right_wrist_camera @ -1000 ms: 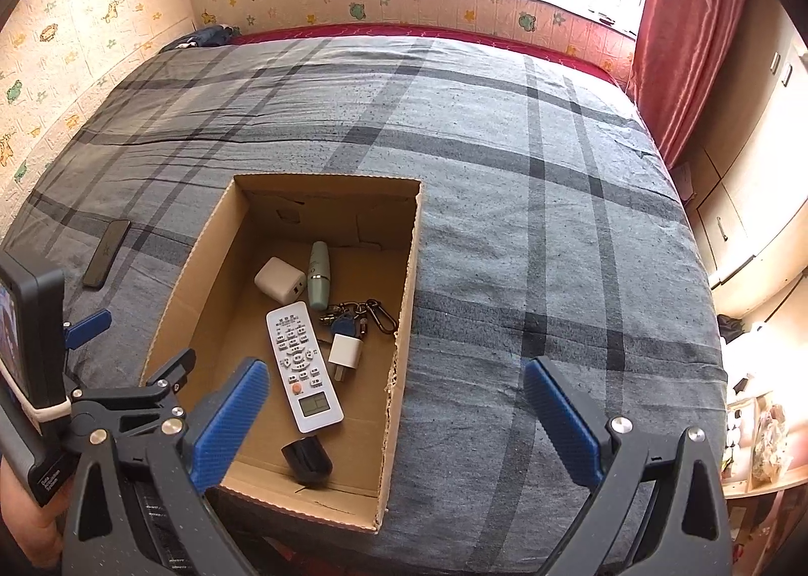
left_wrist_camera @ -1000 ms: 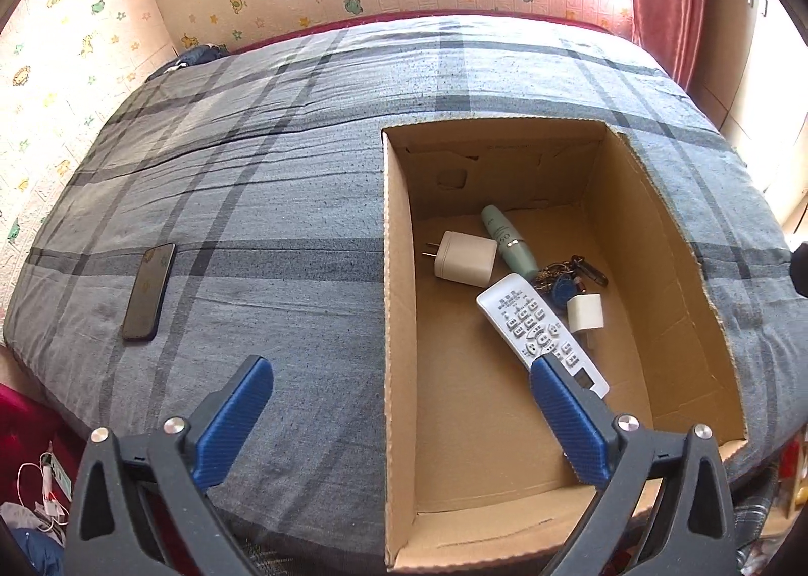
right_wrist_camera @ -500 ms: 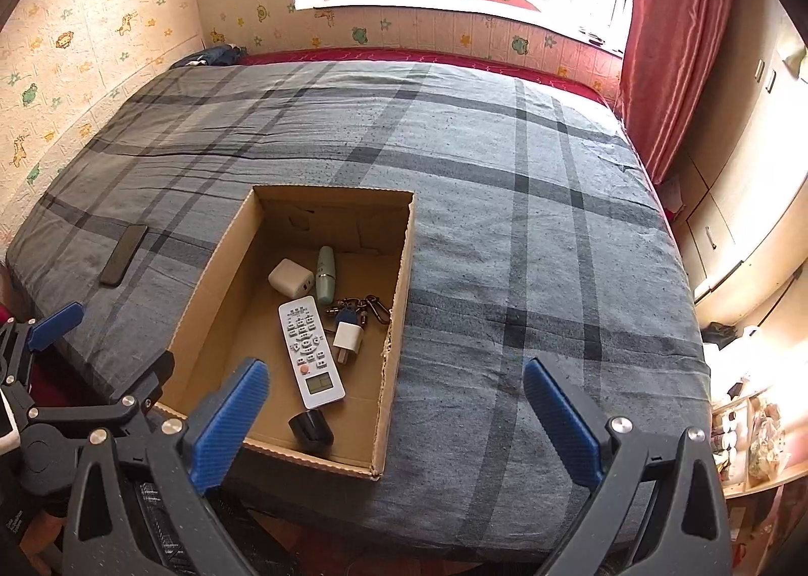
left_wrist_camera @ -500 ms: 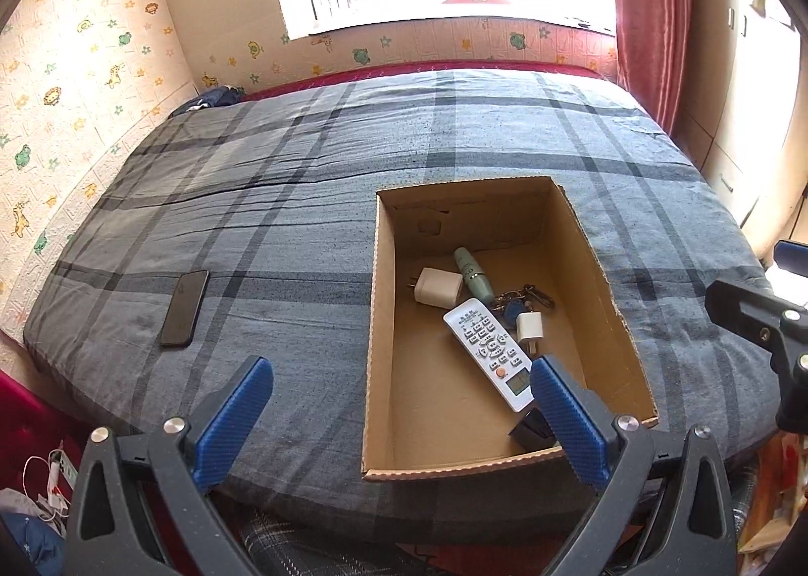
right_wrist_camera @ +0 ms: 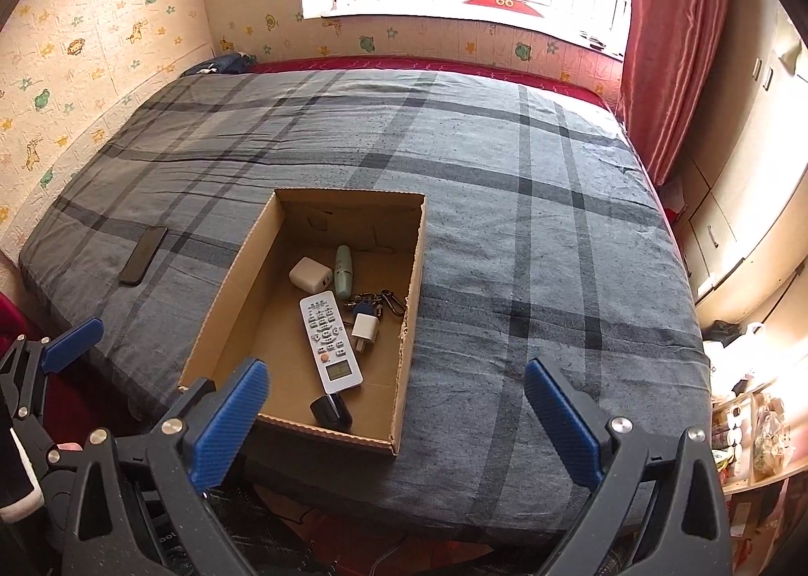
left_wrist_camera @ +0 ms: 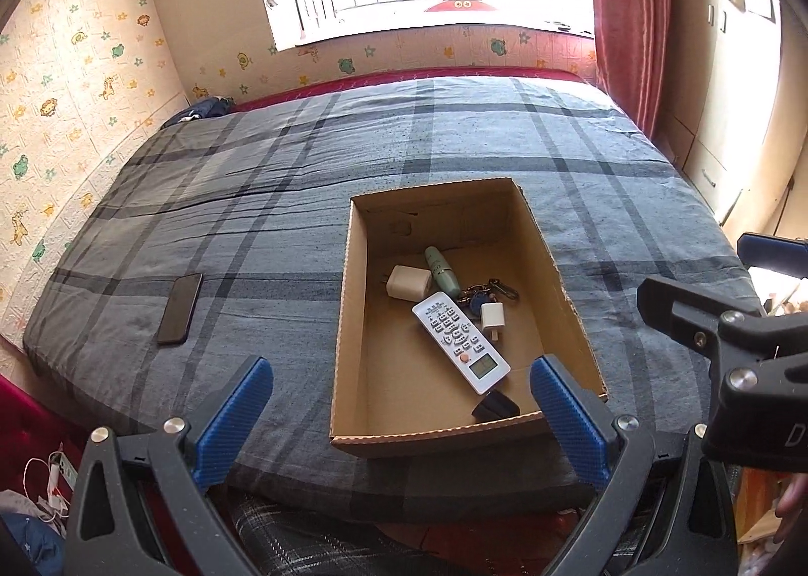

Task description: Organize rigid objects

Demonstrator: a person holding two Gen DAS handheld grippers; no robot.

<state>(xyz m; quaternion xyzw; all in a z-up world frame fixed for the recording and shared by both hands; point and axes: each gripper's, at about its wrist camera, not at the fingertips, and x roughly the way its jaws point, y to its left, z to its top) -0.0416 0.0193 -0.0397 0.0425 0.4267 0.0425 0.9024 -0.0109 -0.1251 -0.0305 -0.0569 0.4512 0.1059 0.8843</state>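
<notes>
An open cardboard box (left_wrist_camera: 348, 323) (right_wrist_camera: 411, 303) sits on the grey plaid bed near its front edge. In it lie a white remote (left_wrist_camera: 459, 341) (right_wrist_camera: 331, 341), a large white charger (left_wrist_camera: 409, 282) (right_wrist_camera: 309, 272), a small white charger (left_wrist_camera: 491, 317) (right_wrist_camera: 364, 328), a green tube (left_wrist_camera: 440, 265) (right_wrist_camera: 343, 270), a key bunch (left_wrist_camera: 487, 291) (right_wrist_camera: 379, 301) and a small black object (left_wrist_camera: 496, 407) (right_wrist_camera: 331, 412). A black phone (left_wrist_camera: 179, 307) (right_wrist_camera: 143, 254) lies on the bed left of the box. My left gripper (left_wrist_camera: 399, 419) and right gripper (right_wrist_camera: 394, 424) are open and empty, held back off the bed's front edge.
The bed (left_wrist_camera: 454, 137) fills the room up to a window wall. A red curtain (right_wrist_camera: 671, 36) and cupboards (right_wrist_camera: 747, 202) stand on the right. Cables and clutter (left_wrist_camera: 45, 480) lie on the floor at lower left. A shelf with small items (right_wrist_camera: 752, 429) is at lower right.
Both grippers have pulled back and up from the box, so the whole bed and box now show. The objects in the box and the phone have not moved.
</notes>
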